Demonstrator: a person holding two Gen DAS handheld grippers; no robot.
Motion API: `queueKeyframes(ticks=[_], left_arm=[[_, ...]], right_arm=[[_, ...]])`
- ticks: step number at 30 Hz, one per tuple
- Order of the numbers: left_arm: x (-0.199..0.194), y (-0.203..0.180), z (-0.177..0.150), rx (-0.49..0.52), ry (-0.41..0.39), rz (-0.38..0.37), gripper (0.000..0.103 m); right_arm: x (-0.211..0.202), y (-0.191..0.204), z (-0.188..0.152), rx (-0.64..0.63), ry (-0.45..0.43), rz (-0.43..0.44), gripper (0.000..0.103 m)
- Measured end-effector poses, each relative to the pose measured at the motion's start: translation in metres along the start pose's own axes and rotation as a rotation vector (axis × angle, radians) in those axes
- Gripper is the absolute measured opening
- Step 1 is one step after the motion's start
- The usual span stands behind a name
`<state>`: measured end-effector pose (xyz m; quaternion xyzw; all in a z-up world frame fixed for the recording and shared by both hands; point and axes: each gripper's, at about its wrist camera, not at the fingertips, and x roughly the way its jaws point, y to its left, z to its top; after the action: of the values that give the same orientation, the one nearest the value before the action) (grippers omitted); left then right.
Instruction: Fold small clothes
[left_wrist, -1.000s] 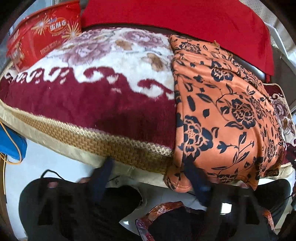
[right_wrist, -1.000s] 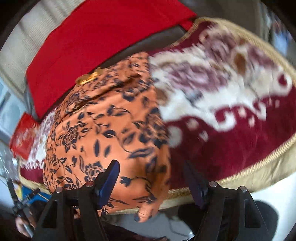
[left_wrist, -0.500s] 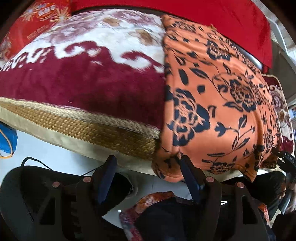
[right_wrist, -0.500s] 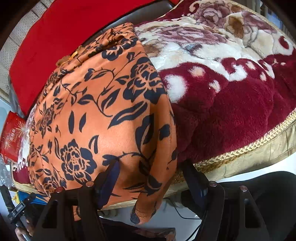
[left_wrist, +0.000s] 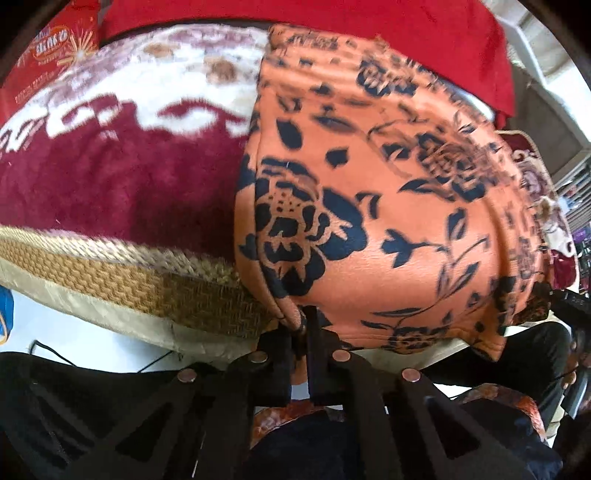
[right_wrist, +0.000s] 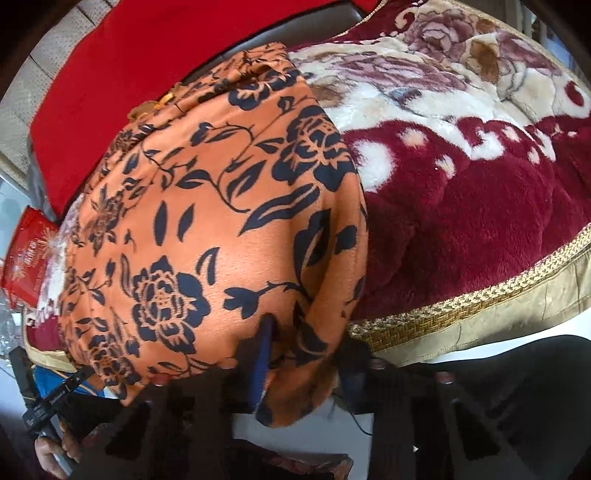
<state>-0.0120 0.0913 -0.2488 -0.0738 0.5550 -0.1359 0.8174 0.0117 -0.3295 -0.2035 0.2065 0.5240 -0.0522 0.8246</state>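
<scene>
Nearest, two black two-finger grippers, one to each view. The left gripper (left_wrist: 303, 332) has its jaws pressed together on the near left corner of the hem of one orange garment (left_wrist: 376, 206), a soft, short-napped fleece printed with dark navy roses and leaves. The right gripper (right_wrist: 306, 354) stands at the garment (right_wrist: 207, 236)'s near right corner with its jaws apart, cloth bulging between them and draping over the blue-edged left finger; whether the fingers actually pinch the fabric cannot be told. The garment lies lengthwise over the seat, its near hem hanging just past the front edge and its far end, bearing one small gold-coloured fastening (right_wrist: 168, 98), reaching the backrest. Beneath it, one plush blanket (left_wrist: 110, 177), deep-piled, maroon at the front and cream with mauve flowers behind, bordered by a woven gold braid (left_wrist: 122, 280) and a tan satin edge. Below the edge, a pale floor (left_wrist: 62, 332) with a thin dark cable on it. Behind, one plain red cloth (left_wrist: 332, 18) covers the backrest. To the far left, one red printed box (left_wrist: 48, 62) with a starburst design. The left-wrist view is motion-blurred.
</scene>
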Motion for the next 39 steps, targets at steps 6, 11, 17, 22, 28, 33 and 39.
queueKeyframes(ticks=[6, 11, 17, 22, 28, 33, 39], left_arm=[[-0.058, -0.001, 0.022, 0.006, -0.081, -0.176, 0.005], [-0.103, -0.006, 0.062, 0.032, -0.156, -0.263, 0.005], [-0.099, -0.016, 0.097, 0.069, -0.180, -0.217, 0.005], [-0.062, -0.007, 0.076, 0.051, -0.096, -0.169, 0.005], [-0.062, 0.002, 0.060, 0.036, -0.101, -0.167, 0.007], [-0.068, 0.004, 0.054, 0.053, -0.122, -0.120, 0.062], [-0.076, 0.011, 0.055, 0.074, -0.169, -0.133, 0.067]], right_arm=[[-0.035, 0.002, 0.005, 0.023, -0.008, 0.222, 0.016], [-0.070, 0.010, 0.026, 0.043, -0.081, 0.440, 0.015], [-0.064, 0.010, 0.055, 0.046, -0.087, 0.385, 0.015], [-0.041, 0.001, 0.042, 0.043, -0.023, 0.139, 0.016], [-0.027, -0.010, 0.026, 0.089, 0.062, 0.109, 0.025], [-0.022, 0.006, 0.025, 0.126, 0.055, 0.179, 0.057], [-0.025, 0.014, 0.022, 0.149, 0.015, 0.127, 0.079]])
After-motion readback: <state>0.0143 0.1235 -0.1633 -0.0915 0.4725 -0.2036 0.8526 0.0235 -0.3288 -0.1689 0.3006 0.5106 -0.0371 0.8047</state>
